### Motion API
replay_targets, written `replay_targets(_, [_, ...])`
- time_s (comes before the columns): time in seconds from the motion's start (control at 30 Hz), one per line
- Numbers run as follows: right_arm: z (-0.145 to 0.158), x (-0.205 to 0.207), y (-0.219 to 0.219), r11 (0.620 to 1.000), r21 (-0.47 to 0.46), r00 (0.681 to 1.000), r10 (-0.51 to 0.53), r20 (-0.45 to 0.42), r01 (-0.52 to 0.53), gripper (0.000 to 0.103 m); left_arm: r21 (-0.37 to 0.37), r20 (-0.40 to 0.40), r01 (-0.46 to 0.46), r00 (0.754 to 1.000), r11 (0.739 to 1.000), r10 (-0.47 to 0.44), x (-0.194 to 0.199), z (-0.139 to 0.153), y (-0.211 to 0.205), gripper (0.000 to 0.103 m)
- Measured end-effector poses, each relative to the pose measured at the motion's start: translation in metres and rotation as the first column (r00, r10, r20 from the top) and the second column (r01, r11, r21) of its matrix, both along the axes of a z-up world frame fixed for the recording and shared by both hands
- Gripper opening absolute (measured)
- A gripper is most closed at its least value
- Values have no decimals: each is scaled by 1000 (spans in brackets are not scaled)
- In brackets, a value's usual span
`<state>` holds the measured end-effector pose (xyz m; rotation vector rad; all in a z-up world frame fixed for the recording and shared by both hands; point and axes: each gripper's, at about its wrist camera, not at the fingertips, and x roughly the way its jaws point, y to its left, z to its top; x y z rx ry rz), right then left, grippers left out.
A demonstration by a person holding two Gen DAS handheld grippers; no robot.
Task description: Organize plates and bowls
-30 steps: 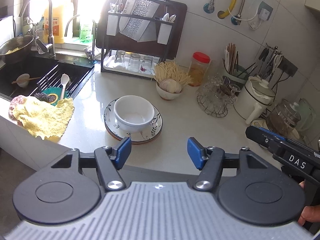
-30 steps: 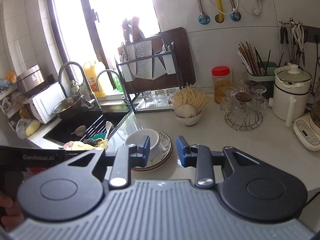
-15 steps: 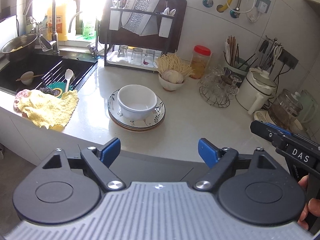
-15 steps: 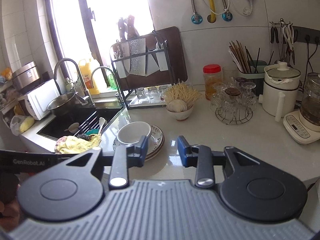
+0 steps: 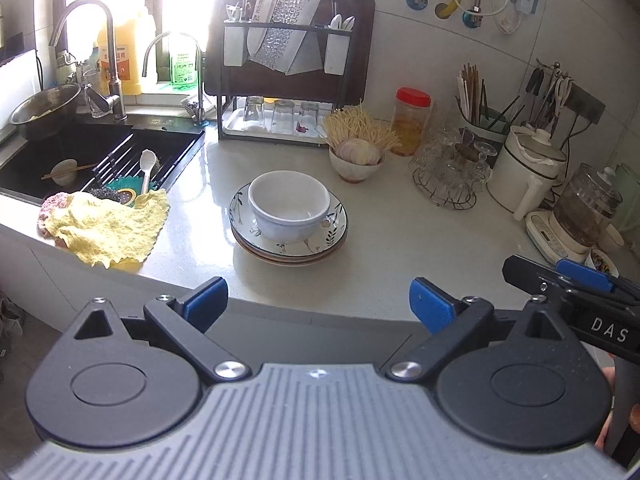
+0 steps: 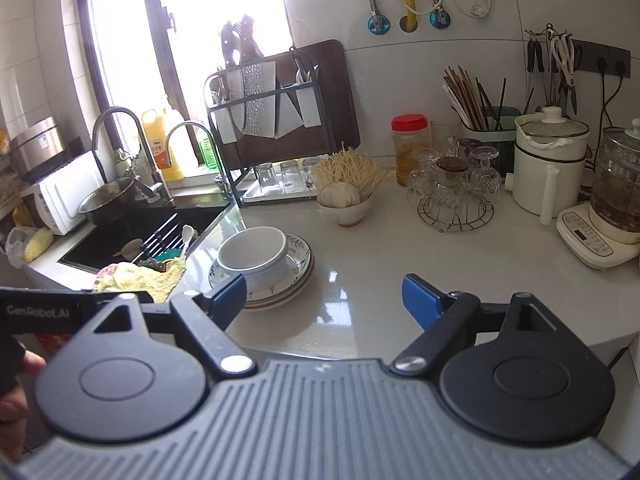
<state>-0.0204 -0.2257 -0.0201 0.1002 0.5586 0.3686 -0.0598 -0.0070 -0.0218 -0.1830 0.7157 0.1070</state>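
- A white bowl (image 5: 289, 206) sits upright inside a stack of flower-patterned plates (image 5: 289, 236) on the pale countertop (image 5: 400, 248), just left of centre in the left wrist view; in the right wrist view the same bowl (image 6: 253, 254) and plates (image 6: 298, 264) lie left of centre, partly behind the near blue pad.
- The bowl looks empty, and I count at least three plates under it by their rims.
- The left gripper (image 5: 319, 302) hangs short of the counter edge at the bottom of its frame, jaws opening and spread wide, nothing between the blue pads.
- The right gripper (image 6: 325, 298) is likewise low in its frame, jaws opening, pads apart over bare counter and gripping nothing.
- In the left wrist view the right gripper also shows at the lower right edge, well apart from the plates.
- Left of the plates, a crumpled yellow cloth (image 5: 108, 228) drapes over the counter's front edge by the black sink (image 5: 92, 148).
- In the sink lie a small bowl with chopsticks (image 5: 64, 170) and a white spoon (image 5: 147, 168).
- Behind the plates, a little bowl of garlic (image 5: 358, 160) stands with pale noodles fanned out above it.
- Further back, a dark rack (image 5: 288, 60) carries cleavers, with upturned glasses (image 5: 282, 114) on its tray.
- To the right: a red-lidded jar (image 5: 412, 120), a wire stand of glass cups (image 5: 450, 176), and a white kettle (image 5: 528, 168).
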Motion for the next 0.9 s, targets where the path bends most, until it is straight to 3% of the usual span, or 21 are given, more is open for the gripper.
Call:
replay_targets(0.27, [2, -3, 4, 1000, -10, 1000, -3, 25, 3, 87, -3, -23, -1, 1000, 1000, 1, 0, -6, -1, 99])
replay_targets(0.9, [-5, 1, -2, 1000, -11, 1000, -12, -9, 11, 87, -13, -24, 34, 999, 999, -34, 10, -3, -13, 99])
